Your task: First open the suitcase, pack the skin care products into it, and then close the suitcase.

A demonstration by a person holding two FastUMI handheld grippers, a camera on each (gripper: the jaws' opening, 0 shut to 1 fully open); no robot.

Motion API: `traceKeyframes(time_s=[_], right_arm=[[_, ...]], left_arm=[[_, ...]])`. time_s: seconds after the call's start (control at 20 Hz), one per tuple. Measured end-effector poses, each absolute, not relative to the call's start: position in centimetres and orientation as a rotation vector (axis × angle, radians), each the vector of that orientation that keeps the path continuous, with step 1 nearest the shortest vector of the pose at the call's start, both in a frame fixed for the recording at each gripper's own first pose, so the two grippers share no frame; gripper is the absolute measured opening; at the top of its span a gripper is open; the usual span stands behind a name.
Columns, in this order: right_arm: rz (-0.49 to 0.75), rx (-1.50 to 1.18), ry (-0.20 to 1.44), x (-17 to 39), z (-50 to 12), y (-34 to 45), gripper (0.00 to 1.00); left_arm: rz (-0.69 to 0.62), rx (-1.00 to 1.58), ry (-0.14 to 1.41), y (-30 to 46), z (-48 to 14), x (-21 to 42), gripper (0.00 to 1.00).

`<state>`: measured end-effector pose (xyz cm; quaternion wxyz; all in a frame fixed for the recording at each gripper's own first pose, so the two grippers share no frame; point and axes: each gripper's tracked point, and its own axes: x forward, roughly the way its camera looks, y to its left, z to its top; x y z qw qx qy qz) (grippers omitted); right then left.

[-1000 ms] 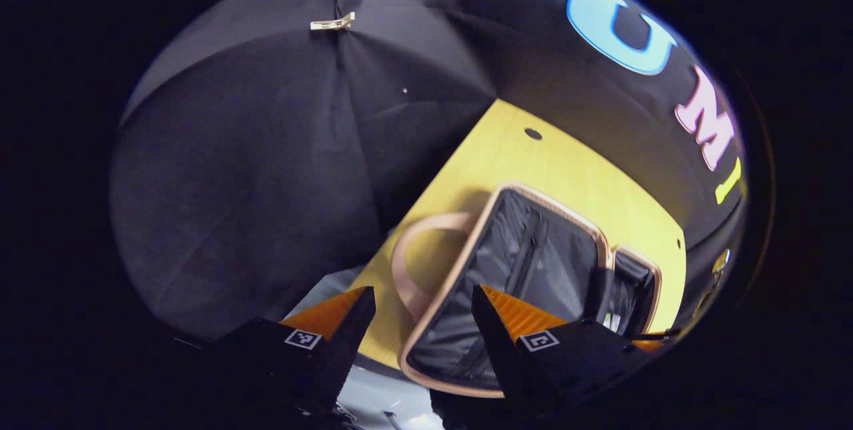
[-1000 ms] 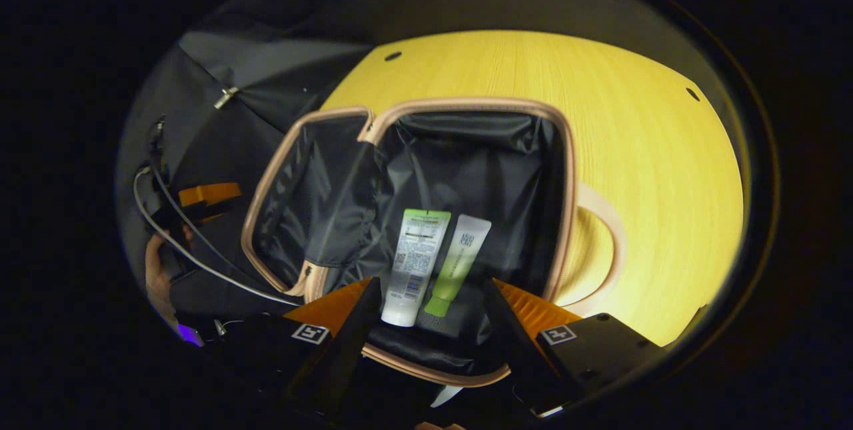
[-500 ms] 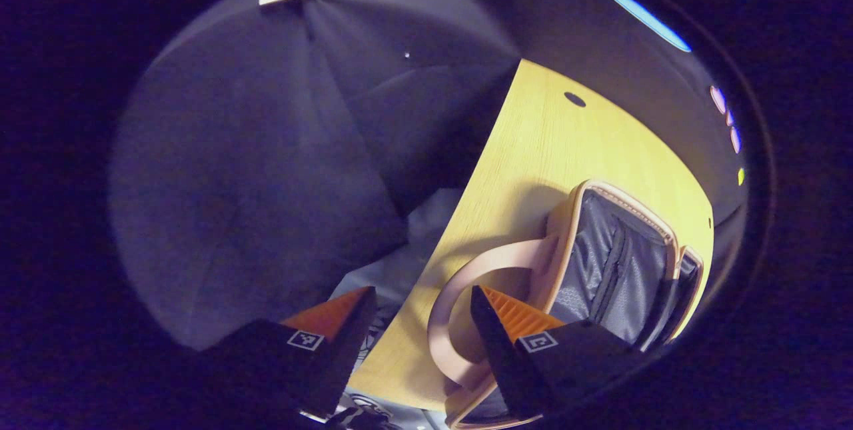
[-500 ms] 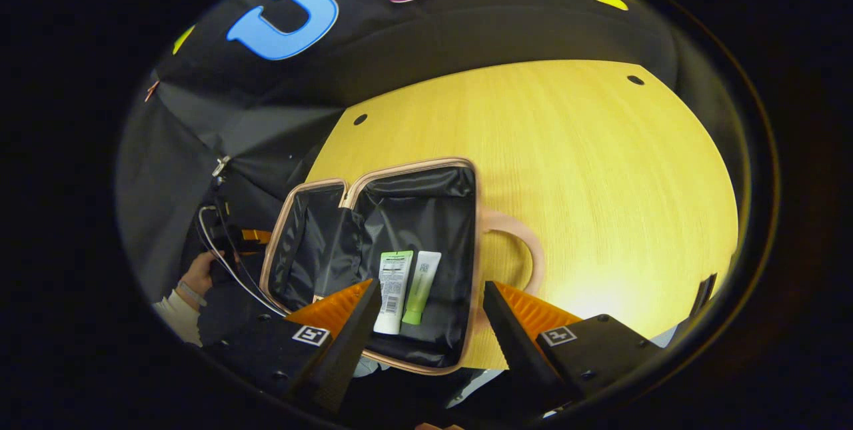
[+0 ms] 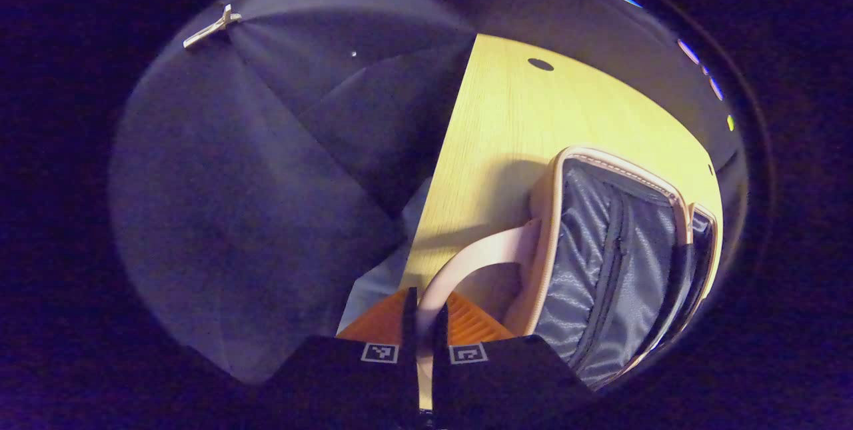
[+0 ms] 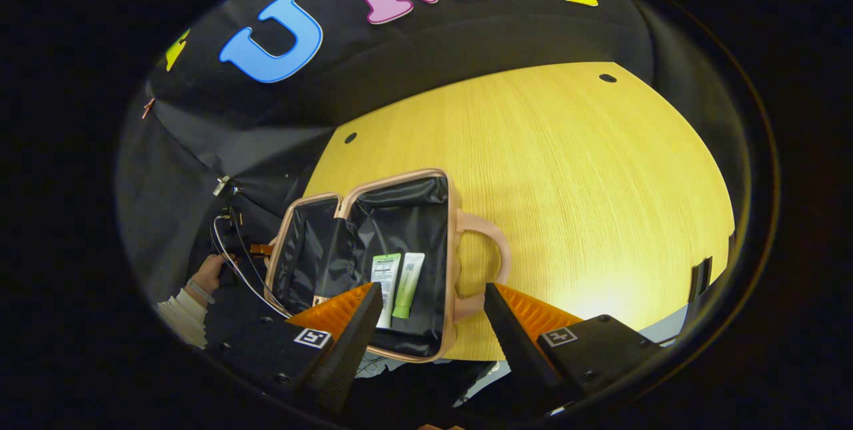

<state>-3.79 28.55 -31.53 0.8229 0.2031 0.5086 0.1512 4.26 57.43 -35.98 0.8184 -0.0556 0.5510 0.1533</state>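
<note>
Suitcase (image 6: 400,263) lies flat and wide open on the yellow wooden worktop (image 6: 586,183), near its front-left corner, both halves showing black lining. Two skin care tubes sit side by side in the right half, caps toward the front edge: white tube (image 6: 384,287) with a green end on the left, pale green tube (image 6: 406,291) just beside it on the right. They look to be touching, cannot tell for sure.

Left claw (image 5: 424,330): fingers pressed nearly together, pinching the pink carry handle (image 5: 466,263) on the left half's outer edge. Handle strap runs straight between the fingers. In the left gripper view that half's lining (image 5: 600,263) has a zip line down the middle and a pink piped rim.

Right claw (image 6: 426,317): fingers spread apart, holding nothing, above the front edge of the case with the tubes visible in the gap. A second pink handle (image 6: 490,250) sticks out from the right half onto the worktop.

In the right gripper view, a hand (image 6: 210,273) with a light sleeve cuff is at the case's left side, cables beside it.
</note>
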Motion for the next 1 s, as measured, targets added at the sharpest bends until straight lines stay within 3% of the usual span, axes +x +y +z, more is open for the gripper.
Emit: traceKeyframes(time_s=[0.35,0.65,0.8,1.0], right_arm=[[0.435,0.472,1.019,-1.3,-29.8,28.4,0.97],[0.497,0.438,0.956,-1.2,-27.9,23.0,0.97],[0.475,0.426,0.924,-1.7,-27.5,18.6,0.97],[0.442,0.452,0.923,-2.4,-27.7,14.1,0.97]], left_arm=[[0.275,-0.054,0.93,51.3,-20.3,5.3,0.11],[0.048,-0.115,0.737,33.9,-8.6,7.6,0.1],[-0.084,-0.094,0.699,24.7,-8.4,9.4,0.1],[-0.226,-0.13,0.74,14.1,-13.3,10.6,0.1]])
